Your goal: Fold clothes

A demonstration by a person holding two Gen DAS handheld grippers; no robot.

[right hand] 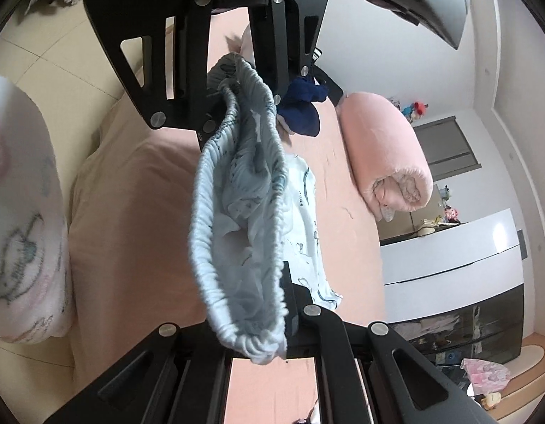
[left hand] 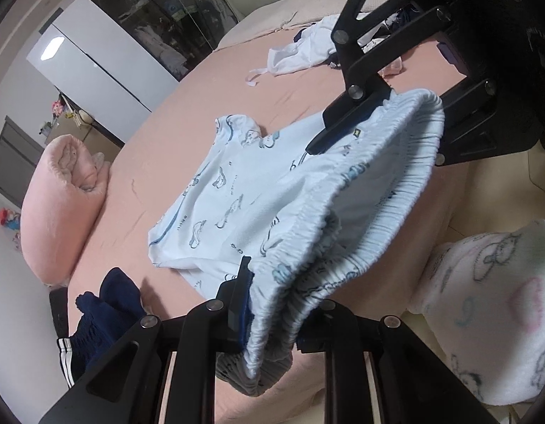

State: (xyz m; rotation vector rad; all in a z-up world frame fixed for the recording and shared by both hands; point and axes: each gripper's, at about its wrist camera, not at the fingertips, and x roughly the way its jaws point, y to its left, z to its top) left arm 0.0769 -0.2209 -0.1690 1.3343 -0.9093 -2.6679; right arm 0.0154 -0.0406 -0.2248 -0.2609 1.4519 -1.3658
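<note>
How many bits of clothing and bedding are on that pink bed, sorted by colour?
Light blue: 1, the shorts held by both tongs
Navy: 1, the garment
White: 1, the clothes heap
Pink: 1, the rolled blanket
Total: 4

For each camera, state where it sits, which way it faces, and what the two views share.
Left wrist: sits on the left gripper, faces across the pink bed; the right gripper shows opposite.
Right wrist: sits on the right gripper, faces the left gripper and the floor.
Shared: the light-blue pants, waistband gripped by both, and the rolled pink blanket.
</note>
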